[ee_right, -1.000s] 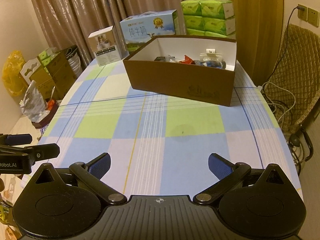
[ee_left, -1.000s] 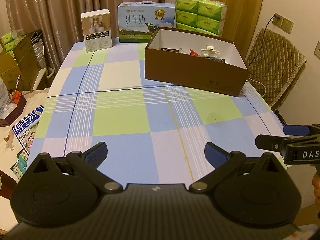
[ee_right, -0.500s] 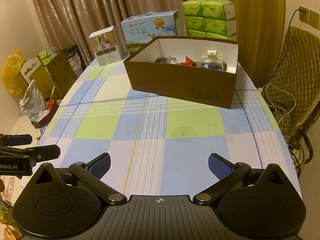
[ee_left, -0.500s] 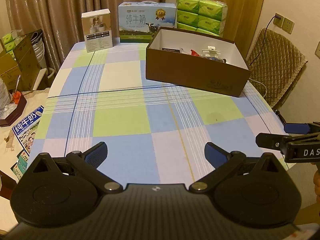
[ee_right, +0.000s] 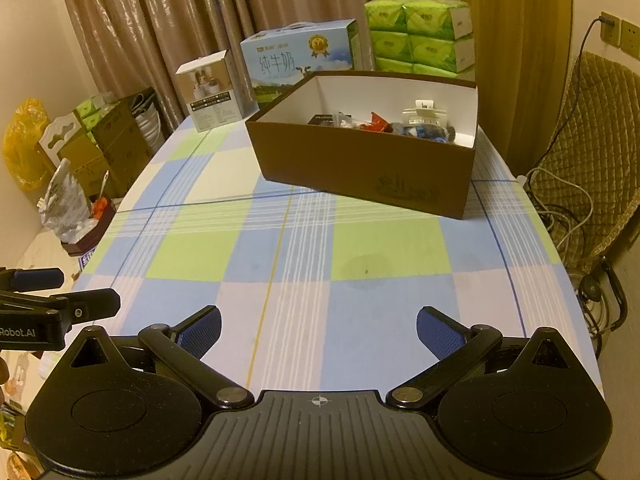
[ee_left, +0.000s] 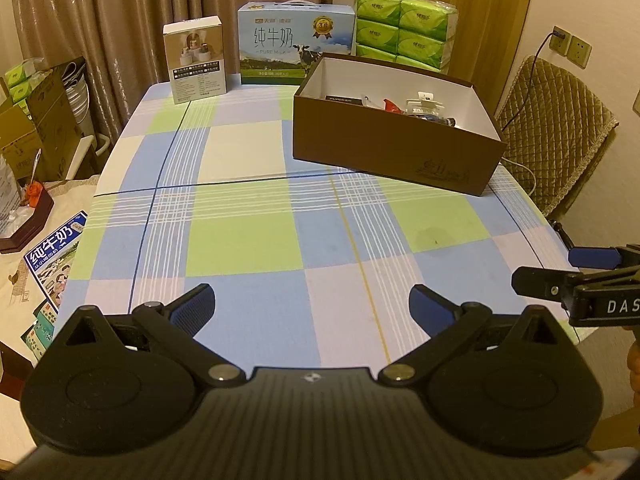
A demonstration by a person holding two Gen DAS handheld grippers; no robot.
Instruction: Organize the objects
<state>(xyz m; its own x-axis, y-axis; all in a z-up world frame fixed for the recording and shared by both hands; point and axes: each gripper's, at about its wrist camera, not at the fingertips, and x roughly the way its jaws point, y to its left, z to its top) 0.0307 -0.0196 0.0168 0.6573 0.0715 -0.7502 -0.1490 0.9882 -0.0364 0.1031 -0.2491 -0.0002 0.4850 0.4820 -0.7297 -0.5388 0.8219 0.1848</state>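
A brown cardboard box with a white inside stands on the far right part of the checked tablecloth. Inside it lie several small items, among them a red piece, a white clip and a blue bundle. My left gripper is open over the near table edge, holding nothing. My right gripper is open as well, with nothing between its fingers. Each gripper shows at the edge of the other's view.
At the table's far end stand a small white product box, a blue milk carton case and stacked green tissue packs. A quilted chair and cables are at the right; cardboard boxes at the left.
Both grippers have risen or tilted slightly, so the brown box sits a little lower in both views. Both stay open.
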